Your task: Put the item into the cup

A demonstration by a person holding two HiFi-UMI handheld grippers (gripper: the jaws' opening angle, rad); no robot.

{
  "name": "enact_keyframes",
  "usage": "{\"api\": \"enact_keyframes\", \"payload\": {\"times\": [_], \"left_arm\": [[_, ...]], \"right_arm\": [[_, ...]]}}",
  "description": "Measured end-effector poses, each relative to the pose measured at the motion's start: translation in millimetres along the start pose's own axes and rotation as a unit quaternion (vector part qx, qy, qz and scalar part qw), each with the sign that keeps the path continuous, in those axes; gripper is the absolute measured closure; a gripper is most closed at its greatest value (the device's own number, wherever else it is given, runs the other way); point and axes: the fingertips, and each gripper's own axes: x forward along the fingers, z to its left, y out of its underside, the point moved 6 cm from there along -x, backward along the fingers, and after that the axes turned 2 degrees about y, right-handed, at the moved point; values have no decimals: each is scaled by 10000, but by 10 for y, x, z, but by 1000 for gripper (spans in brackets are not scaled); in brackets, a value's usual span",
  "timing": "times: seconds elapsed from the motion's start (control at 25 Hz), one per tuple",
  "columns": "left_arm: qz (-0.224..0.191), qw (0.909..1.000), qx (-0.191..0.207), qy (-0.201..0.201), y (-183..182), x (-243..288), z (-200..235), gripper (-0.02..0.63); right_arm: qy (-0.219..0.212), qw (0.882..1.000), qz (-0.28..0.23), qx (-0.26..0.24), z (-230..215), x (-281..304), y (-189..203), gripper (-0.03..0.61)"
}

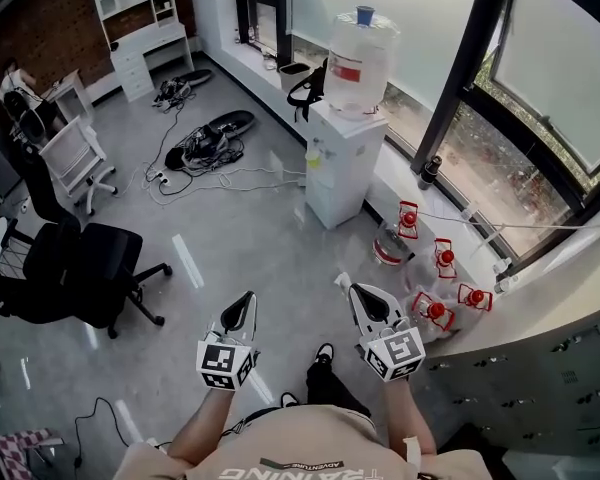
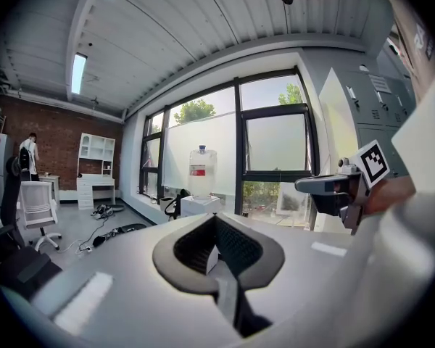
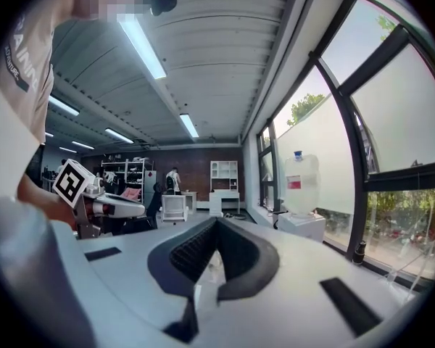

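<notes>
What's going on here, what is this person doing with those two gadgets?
A person stands in an office with a gripper in each hand. The left gripper and the right gripper are both shut and hold nothing, raised over the grey floor. No cup or item shows in any view, so nothing is being handled. A water dispenser stands ahead.

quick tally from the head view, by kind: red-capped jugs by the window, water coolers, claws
red-capped jugs: 4
water coolers: 1
claws: 2
total: 7
</notes>
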Motion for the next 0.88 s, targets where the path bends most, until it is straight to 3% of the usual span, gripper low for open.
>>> {"api": "enact_keyframes", "payload": {"times": [0.6,0.88], "left_arm": [[-211,9995,5,-224,-405,1566,282,606],[-29,9996,-83,-252,-379,1976,434,606]], "right_arm": [[-237,9995,-180,-125,-1436,1223,-59,568],[-367,9993,41,40,-1748,1655,73,568]]}}
